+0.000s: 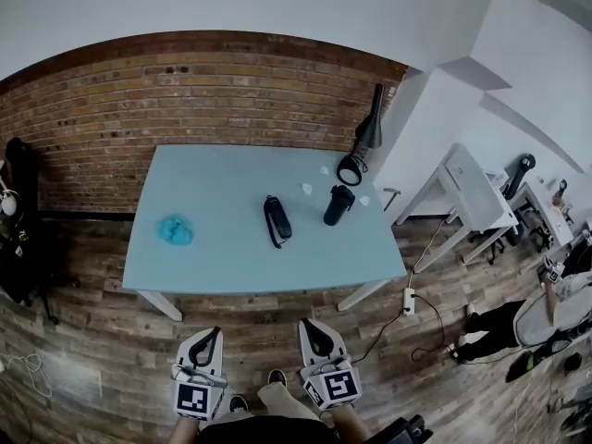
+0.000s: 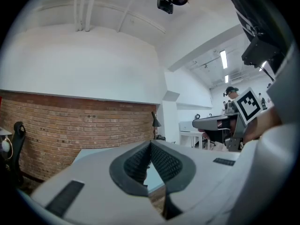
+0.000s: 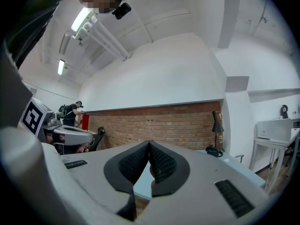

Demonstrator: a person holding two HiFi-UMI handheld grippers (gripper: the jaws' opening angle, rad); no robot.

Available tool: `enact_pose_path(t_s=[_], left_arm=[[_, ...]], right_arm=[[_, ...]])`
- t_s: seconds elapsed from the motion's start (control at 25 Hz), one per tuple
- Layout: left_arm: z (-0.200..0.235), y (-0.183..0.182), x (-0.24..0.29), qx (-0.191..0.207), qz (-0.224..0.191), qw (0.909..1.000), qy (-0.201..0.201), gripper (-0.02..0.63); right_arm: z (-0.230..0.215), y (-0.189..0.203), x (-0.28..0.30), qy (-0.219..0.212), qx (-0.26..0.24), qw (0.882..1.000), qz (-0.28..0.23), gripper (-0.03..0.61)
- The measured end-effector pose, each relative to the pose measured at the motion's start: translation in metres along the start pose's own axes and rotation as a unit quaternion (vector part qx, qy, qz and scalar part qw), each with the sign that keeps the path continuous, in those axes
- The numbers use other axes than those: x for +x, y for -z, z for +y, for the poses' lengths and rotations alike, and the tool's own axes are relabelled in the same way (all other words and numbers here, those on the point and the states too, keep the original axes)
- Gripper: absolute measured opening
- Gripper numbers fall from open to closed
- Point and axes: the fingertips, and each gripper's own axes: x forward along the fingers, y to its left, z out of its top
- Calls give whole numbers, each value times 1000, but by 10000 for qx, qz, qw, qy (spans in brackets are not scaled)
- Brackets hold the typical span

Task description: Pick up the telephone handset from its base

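Observation:
The black telephone (image 1: 277, 220), its handset lying along the base, sits near the middle of the pale blue table (image 1: 222, 266). Both grippers hang well short of the table's near edge, over the wood floor, and point toward it. The tips of my left gripper (image 1: 214, 332) (image 2: 151, 144) meet with nothing between them. My right gripper (image 1: 308, 325) (image 3: 149, 143) is likewise shut and empty. The telephone is hidden behind the jaws in both gripper views; only a strip of the table (image 3: 234, 165) shows there.
On the table a black bottle (image 1: 338, 204) stands right of the phone, a black desk lamp (image 1: 368, 132) at the far right corner, a blue cloth (image 1: 175, 229) at the left and white scraps (image 1: 306, 190). White desks (image 1: 472, 197) and a person (image 1: 518, 322) are at the right.

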Motion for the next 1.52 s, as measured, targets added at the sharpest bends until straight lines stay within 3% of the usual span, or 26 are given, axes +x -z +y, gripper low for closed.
enact_pose_path(t_s=[0.16,0.44,0.64,0.76,0.88,1.04,1.16,1.52], left_arm=[[-1,-4,46,12,-126,9999,-47,20],[-19,-12,122,-28,120,9998,-126,20],[-28,-6,156,-212,369,9989,-212,20],[-27,-17,176,-240,297,9990,-243,20],[-19,-23,189,-27,248,9994,-236,20],[0,-16,213,-66,415,9991,-81,20],[21,-8,244,-107,197,9997,79,20],[89,-35,329,-220,-212,9975,636,20]], right_arm=[[-31,3,24,-208,-84,9997,28,14],[-103,15,49,-313,211,9993,51,14],[-139,25,64,-323,360,9988,111,14],[-147,38,75,-383,400,9982,242,14],[-144,43,91,-511,409,9974,309,14],[-148,43,121,-497,306,9978,312,14],[-155,44,151,-421,148,9984,353,14],[-167,10,263,-155,-126,9993,311,14]])
